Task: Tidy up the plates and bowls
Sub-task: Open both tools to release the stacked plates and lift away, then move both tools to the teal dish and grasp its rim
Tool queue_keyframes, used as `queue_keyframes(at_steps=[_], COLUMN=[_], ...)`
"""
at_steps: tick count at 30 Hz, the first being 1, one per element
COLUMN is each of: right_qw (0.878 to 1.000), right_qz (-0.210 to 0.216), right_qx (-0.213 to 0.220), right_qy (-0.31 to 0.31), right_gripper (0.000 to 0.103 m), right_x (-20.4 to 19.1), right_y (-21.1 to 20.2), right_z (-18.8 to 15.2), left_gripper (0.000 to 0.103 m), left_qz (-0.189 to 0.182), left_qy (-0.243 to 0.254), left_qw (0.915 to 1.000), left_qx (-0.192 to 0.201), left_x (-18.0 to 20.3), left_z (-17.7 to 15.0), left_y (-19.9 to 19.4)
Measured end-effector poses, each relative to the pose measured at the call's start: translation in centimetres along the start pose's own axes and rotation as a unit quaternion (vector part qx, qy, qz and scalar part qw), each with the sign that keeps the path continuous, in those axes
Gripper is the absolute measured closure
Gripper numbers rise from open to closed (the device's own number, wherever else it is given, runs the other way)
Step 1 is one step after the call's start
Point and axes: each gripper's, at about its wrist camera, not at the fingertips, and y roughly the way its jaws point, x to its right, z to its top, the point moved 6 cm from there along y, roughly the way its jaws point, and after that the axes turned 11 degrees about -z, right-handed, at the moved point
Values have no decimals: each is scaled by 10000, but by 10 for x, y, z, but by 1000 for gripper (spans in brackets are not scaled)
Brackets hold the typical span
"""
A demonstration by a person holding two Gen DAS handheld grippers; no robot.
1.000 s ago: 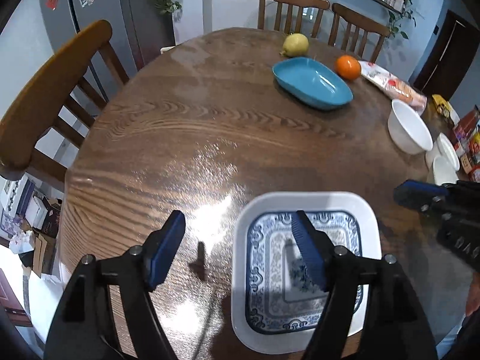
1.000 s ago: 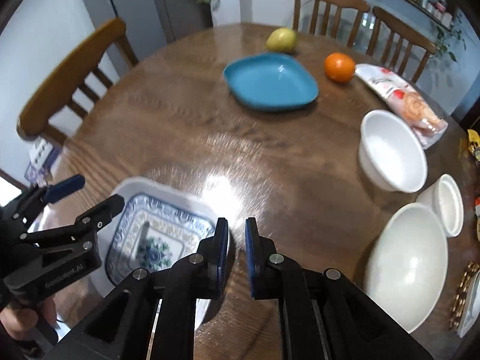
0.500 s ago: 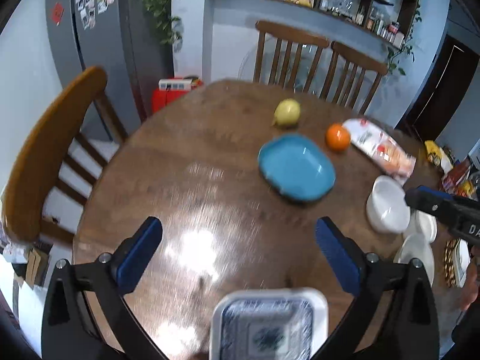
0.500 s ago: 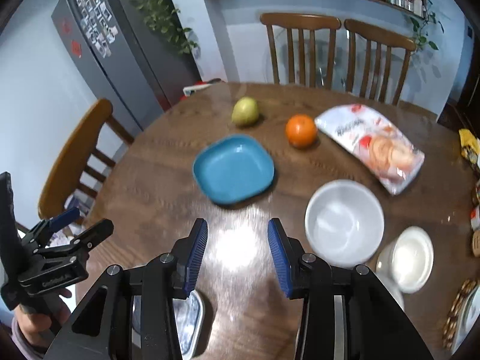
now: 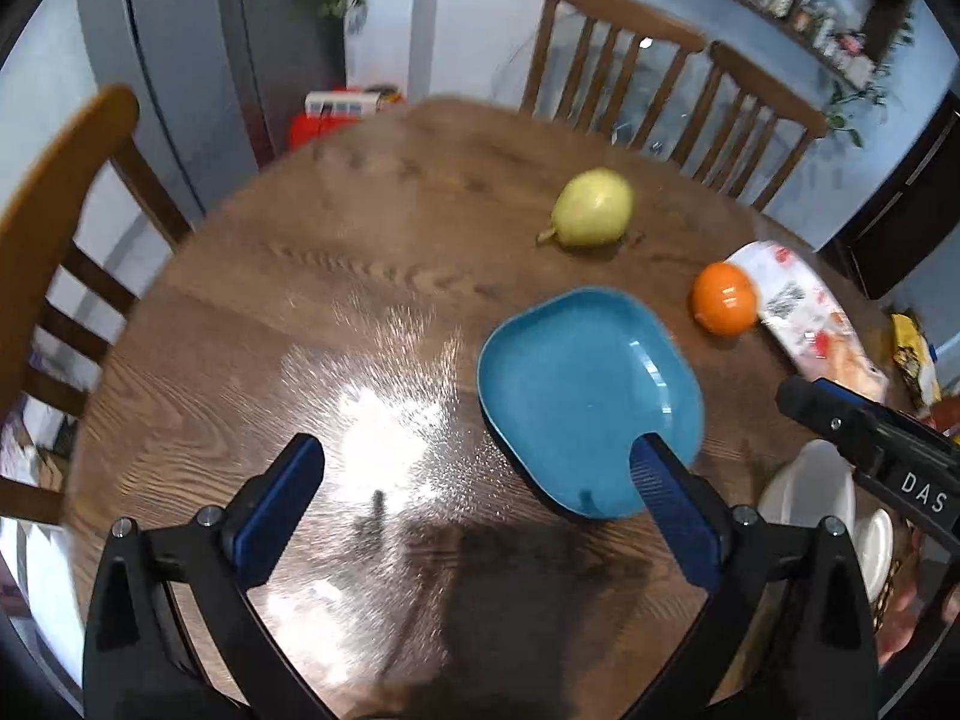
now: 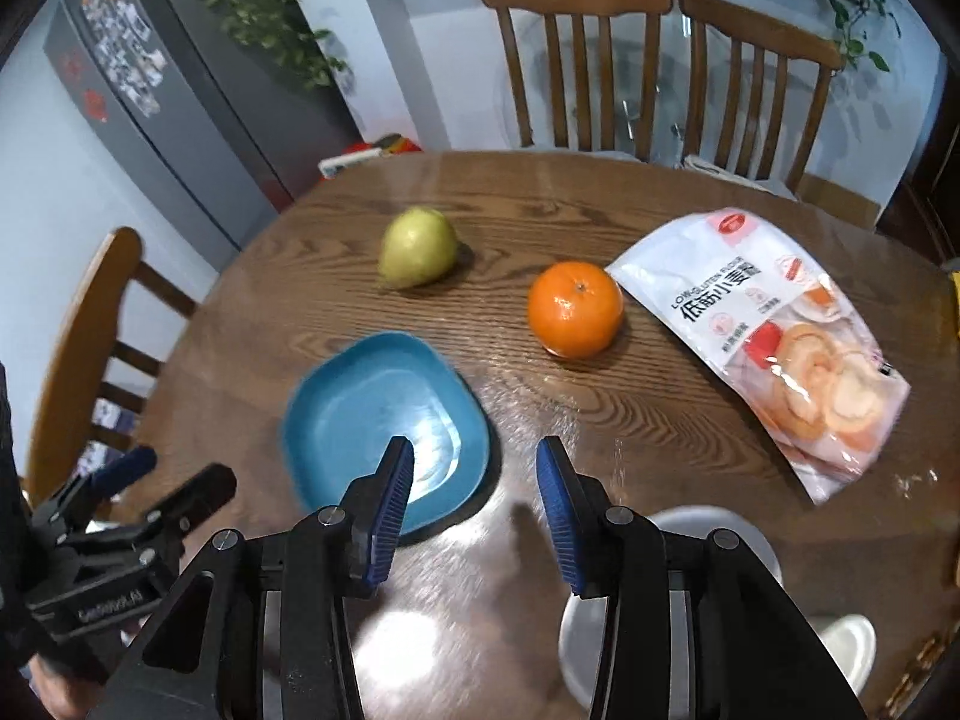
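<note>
Plate (image 6: 384,420) lies before pear (image 6: 417,255), orange (image 6: 575,308) right (bag (image 6: 780,342) beyond).

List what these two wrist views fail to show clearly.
- White bowl, right wrist view: mostly hidden behind the right gripper.
- Small white dish, left wrist view: cut off by gripper frames.
- Blue plate: near rim covered by a left gripper finger.
- Shelf jars: too small, blurred.

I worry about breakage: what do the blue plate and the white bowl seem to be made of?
Blue plate: probably melamine or plastic, a smooth semi-gloss surface with soft highlights and thin, rounded rims; glazed ceramic is possible. White bowl: mostly hidden behind the right gripper; plain matte white, material unclear.
</note>
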Motion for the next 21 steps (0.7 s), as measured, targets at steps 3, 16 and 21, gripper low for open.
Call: queue_keyframes(at_steps=[3,16,21], right_qw=[9999,9995,9991], right_qz=[100,27,-7], right_qx=[14,-255,-256], right_qy=[-49,-183,-342], right_gripper=[60,63,85], right_x=[-5,-20,-25], right_y=[26,79,84], right_z=[2,-7,-9], left_gripper=[3,34,55], left_qz=[19,-6,28], left_qy=[-142,339,642], left_qw=[9998,9990,9977], left_qx=[-102,-288,-211], left_x=[-7,4,9], left_z=[-3,-2,1], left_y=[24,66,68])
